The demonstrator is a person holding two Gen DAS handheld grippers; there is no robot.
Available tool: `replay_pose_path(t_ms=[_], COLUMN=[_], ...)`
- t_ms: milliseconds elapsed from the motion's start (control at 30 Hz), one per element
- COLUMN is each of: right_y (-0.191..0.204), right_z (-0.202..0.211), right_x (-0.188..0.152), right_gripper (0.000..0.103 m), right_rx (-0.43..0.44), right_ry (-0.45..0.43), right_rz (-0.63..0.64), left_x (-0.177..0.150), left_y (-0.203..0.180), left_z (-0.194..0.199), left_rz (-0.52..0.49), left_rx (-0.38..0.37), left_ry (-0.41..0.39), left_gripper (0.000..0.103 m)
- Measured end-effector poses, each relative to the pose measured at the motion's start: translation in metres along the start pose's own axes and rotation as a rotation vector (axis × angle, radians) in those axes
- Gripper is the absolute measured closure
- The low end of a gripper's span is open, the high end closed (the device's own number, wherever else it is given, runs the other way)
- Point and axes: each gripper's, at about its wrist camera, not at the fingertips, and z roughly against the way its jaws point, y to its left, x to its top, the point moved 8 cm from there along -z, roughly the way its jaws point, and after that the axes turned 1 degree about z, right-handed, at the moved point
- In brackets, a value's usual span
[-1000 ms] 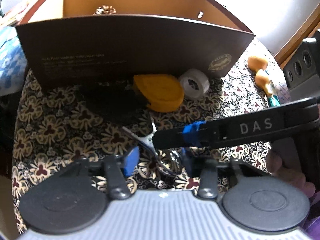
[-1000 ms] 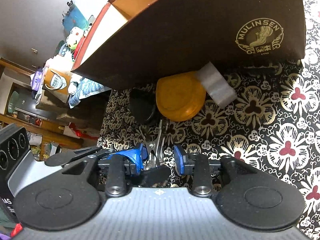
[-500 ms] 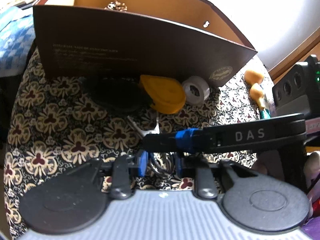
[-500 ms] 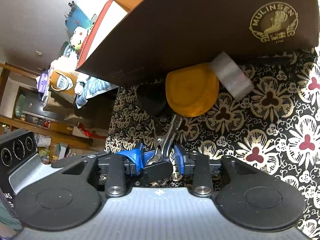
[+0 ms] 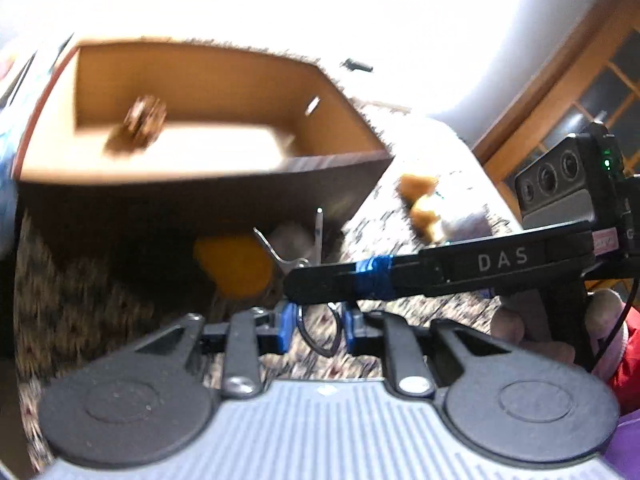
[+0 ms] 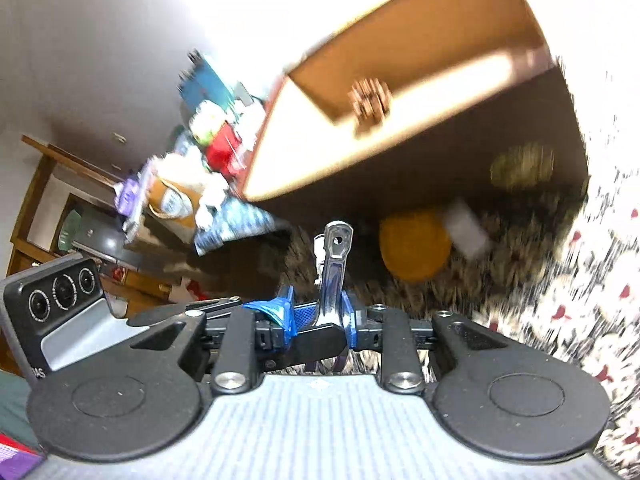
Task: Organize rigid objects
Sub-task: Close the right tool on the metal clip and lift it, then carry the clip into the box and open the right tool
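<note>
1. The right gripper [image 6: 320,320] is pressed together on a chrome metal tool [image 6: 335,264]; its blue pads pinch the flat, polished shank, which stands upright with a round hole near its tip
2. The left gripper [image 5: 318,330] has just been closing; a thin dark wire ring [image 5: 301,328] sits between its blue pads, and both sides of the ring seem to touch them, though blur softens the view
3. In the left wrist view the right gripper's long black finger crosses just above the ring
4. The tool is held above the floral cloth [image 6: 560,320] – near the front wall of an open cardboard box [image 5: 200,200], dark brown outside, tan and matte inside
5. A scaly brown pine cone [image 5: 140,124] lies inside the box
6. On the cloth against the box wall rest a smooth, rounded orange piece [image 5: 236,268] and, just beside it, a pale tape roll [image 6: 468,232]
</note>
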Motion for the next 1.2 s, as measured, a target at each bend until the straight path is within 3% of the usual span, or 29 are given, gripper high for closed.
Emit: replay_pose_path(t_ms=[133, 267, 467, 567, 800, 1000, 1133, 1200], right_y=[0.019, 0.034, 0.03, 0.02, -0.003, 0.0, 0.004, 0.005], right_z=[0.017, 0.007, -0.051, -0.084, -0.151, -0.177, -0.183, -0.182], right_x=[0.036, 0.077, 0.122, 0.134, 0.138, 0.136, 0.138, 0.139], right_gripper=[0.096, 0.096, 0.096, 0.095, 0.092, 0.088, 0.088, 0.087], right_rx=[0.006, -0.003, -0.037, -0.069, -0.126, -0.176, -0.254, -0.32], right_ry=[-0.082, -0.131, -0.085, -0.029, 0.117, 0.171, 0.198, 0.216], right_rz=[0.079, 0.172, 0.196, 0.177, 0.08, 0.079, 0.138, 0.187], left_x=[0.041, 0.083, 0.12, 0.123, 0.11, 0.104, 0.103, 0.101], left_y=[-0.011, 0.001, 0.061, 0.095, 0.152, 0.164, 0.16, 0.157], left_z=[0.015, 0.018, -0.001, -0.021, -0.059, -0.065, -0.066, -0.063], left_rz=[-0.074, -0.095, -0.027, 0.036, 0.08, 0.066, 0.037, 0.021], left_rx=[-0.008, 0.017, 0.079, 0.103, 0.243, 0.324, 0.356, 0.37], left_ry=[-0.081, -0.135, -0.112, -0.072, 0.025, 0.047, 0.04, 0.027], left_gripper=[0.087, 0.087, 0.087, 0.087, 0.087, 0.085, 0.07, 0.068])
